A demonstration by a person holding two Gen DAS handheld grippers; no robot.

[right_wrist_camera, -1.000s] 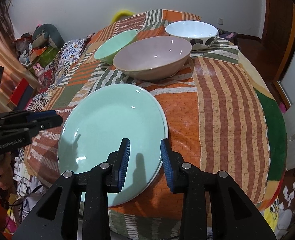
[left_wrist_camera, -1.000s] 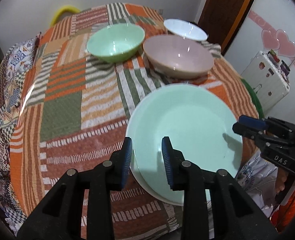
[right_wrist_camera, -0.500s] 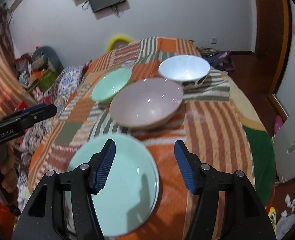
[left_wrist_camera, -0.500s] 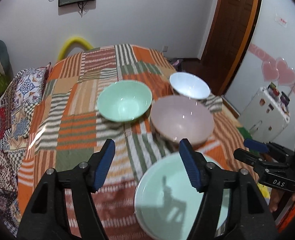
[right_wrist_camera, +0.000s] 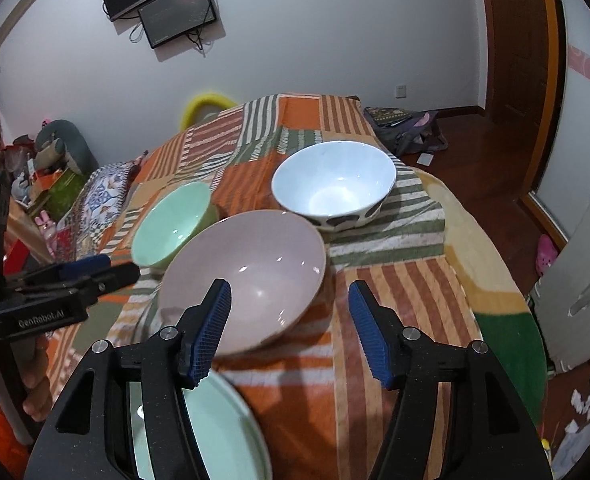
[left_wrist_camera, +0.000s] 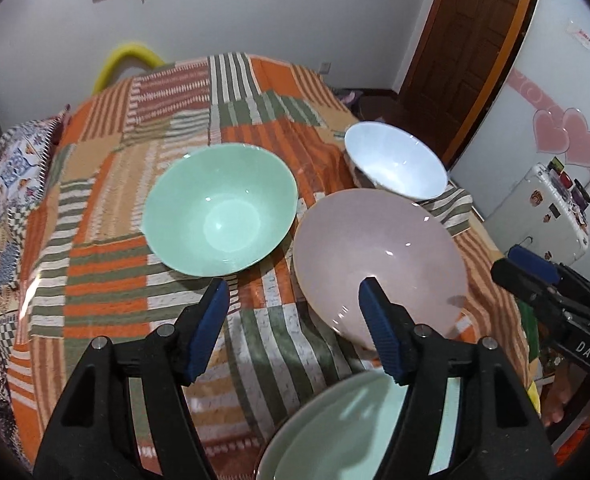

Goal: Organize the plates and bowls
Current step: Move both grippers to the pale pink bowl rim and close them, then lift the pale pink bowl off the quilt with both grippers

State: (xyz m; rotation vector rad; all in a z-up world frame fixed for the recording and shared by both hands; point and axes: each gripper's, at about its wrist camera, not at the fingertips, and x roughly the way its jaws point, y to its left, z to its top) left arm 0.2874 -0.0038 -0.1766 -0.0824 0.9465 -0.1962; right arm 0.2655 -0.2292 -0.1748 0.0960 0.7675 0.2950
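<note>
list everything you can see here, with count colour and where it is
green bowl: 1, mint green, far left on the cloth
pink bowl: 1, pale pink, centre, right of the green bowl
white bowl: 1, white with dark spots outside, far right
green plate: 1, mint green, near edge, atop a white plate
tablecloth: 1, orange, green and white patchwork, covering the table
screens: 2, black, on the wall
left gripper: 1, black, blue fingers, open, empty
right gripper: 1, black, blue fingers, open, empty

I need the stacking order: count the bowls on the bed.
3. Green bowl at left, pink bowl nearest the grippers, white bowl behind the pink one. None looks hidden.
</note>
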